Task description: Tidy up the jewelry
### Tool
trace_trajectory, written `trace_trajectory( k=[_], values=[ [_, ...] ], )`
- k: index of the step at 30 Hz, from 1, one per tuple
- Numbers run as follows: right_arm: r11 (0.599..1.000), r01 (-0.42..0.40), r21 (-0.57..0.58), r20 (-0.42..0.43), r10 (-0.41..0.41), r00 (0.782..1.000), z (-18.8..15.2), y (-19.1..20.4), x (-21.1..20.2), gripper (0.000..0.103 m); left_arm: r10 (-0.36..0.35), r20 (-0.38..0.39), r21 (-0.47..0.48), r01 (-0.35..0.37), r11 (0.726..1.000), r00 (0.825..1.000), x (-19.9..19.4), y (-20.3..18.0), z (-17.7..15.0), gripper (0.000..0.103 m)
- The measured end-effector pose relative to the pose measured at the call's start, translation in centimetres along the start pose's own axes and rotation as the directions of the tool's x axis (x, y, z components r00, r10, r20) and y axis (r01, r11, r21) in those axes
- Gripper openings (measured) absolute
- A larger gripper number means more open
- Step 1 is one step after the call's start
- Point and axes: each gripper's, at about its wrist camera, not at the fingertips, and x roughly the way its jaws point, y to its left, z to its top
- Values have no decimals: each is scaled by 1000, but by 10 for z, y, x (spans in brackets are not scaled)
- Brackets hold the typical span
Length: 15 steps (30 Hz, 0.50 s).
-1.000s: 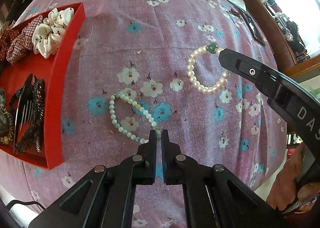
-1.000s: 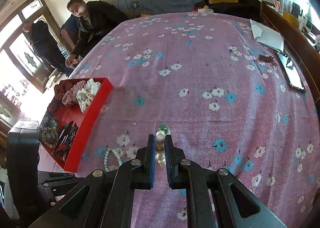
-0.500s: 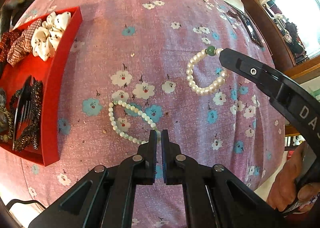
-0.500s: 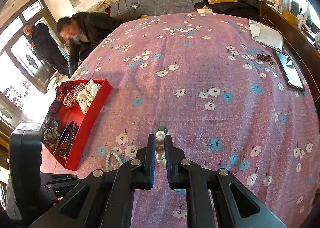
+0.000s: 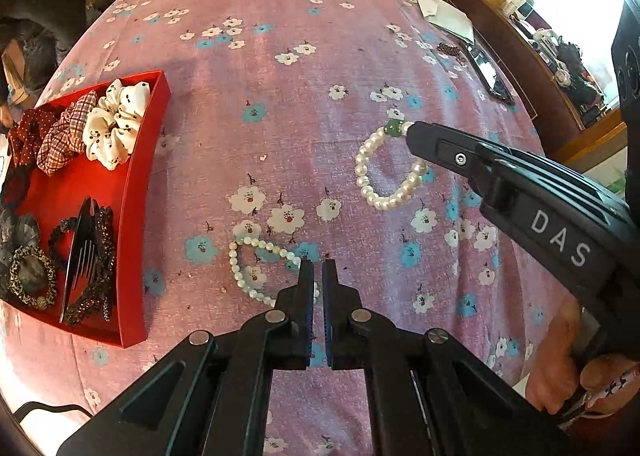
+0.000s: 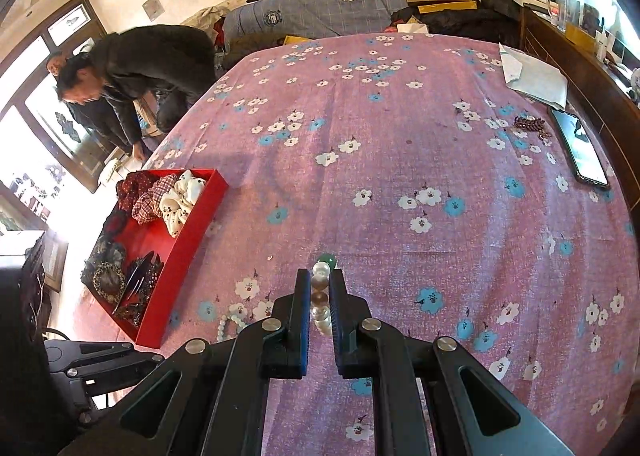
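Observation:
A pale green bead bracelet [image 5: 240,270] lies on the pink flowered cloth. Its near end runs into the narrow gap of my left gripper [image 5: 316,268], which looks shut on it. Most of the loop still rests on the cloth. To the right, a white pearl bracelet [image 5: 370,180] with one green bead is pinched near that bead by my right gripper [image 5: 414,132]. In the right wrist view the pearls [image 6: 320,296] sit between the shut fingers of the right gripper [image 6: 320,286]. A red box [image 5: 136,216] stands at the left.
The red box [image 6: 188,252] holds scrunchies [image 5: 112,124], a dark hair comb [image 5: 82,252] and beaded hair pieces. A phone [image 6: 582,152], a dark bead bracelet [image 6: 528,124] and papers [image 6: 536,76] lie at the far right. Two people [image 6: 132,68] stand beyond the left edge.
The left view has pulled back and up, so more of the cloth shows; the pale bracelet's end stays at its tips. The right gripper keeps the pearls. A person in the background bent over.

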Motion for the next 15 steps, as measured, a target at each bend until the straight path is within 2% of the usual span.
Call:
trace_trajectory(
  k=[7,15],
  values=[
    [1000,6,1,10,-6,1000,3,3,-3,10,22,39,4,-22,1000,999,-13,8,-3,4],
    [1000,-14,-25,9,14,1000,11,25,0,10,77,122,1,-78,997,990,-44,29,5,4]
  ],
)
